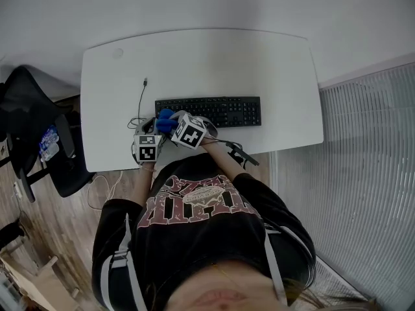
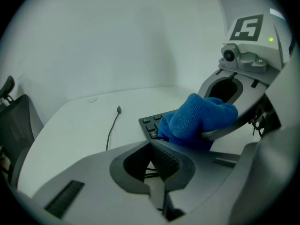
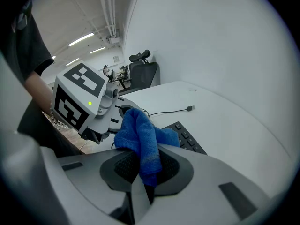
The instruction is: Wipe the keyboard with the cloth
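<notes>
A black keyboard (image 1: 214, 111) lies across the middle of the white desk (image 1: 194, 63). My right gripper (image 3: 143, 165) is shut on a bunched blue cloth (image 3: 139, 134), which it holds just over the keyboard's left end (image 2: 152, 123). In the head view the cloth (image 1: 165, 120) shows between the two marker cubes. My left gripper (image 2: 157, 159) sits close beside it at the desk's front edge. Its jaws are shut with nothing between them. In the left gripper view the cloth (image 2: 199, 117) hangs from the right gripper's jaws.
A thin black cable (image 1: 141, 99) with a loose plug lies on the desk left of the keyboard. A black office chair (image 1: 35, 131) stands beyond the desk's left side. A ribbed white panel (image 1: 363, 173) runs along the right.
</notes>
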A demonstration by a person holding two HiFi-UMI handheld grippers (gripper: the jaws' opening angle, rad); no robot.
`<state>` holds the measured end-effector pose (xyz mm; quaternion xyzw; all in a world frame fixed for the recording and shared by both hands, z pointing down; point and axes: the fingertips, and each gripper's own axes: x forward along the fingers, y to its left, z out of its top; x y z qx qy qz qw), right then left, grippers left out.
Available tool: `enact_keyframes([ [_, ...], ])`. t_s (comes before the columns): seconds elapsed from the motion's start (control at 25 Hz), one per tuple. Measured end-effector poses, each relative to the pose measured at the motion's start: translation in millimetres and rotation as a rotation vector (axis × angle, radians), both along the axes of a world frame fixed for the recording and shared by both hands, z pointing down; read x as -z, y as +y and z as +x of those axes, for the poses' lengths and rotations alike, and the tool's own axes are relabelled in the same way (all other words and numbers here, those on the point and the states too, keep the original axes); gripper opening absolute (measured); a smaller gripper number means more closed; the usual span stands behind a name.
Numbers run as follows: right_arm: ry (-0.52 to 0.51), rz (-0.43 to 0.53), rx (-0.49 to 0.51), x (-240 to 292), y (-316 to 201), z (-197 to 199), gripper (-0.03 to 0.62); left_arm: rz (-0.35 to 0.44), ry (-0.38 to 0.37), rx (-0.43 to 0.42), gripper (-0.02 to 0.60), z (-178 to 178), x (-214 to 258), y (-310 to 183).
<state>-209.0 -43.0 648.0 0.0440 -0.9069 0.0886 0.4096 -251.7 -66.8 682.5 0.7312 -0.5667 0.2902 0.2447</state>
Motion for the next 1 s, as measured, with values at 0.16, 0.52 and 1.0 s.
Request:
enact_keyframes([
  [0.16, 0.017, 0.02, -0.013, -1.2, -7.4, 14.0, 0.064, 0.013, -0.001, 0.012, 0.032, 1.0, -0.6, -2.3],
  [0.52, 0.036, 0.023, -0.055, -5.1, -18.0, 45.6, 0.064, 0.01, -0.009, 0.03, 0.032, 1.8, -0.7, -4.1],
  [1.0, 0.076, 0.033, -0.102, -4.5, -26.6, 80.3, 0.064, 0.004, -0.02, 0.042, 0.032, 0.8, -1.6, -3.6],
])
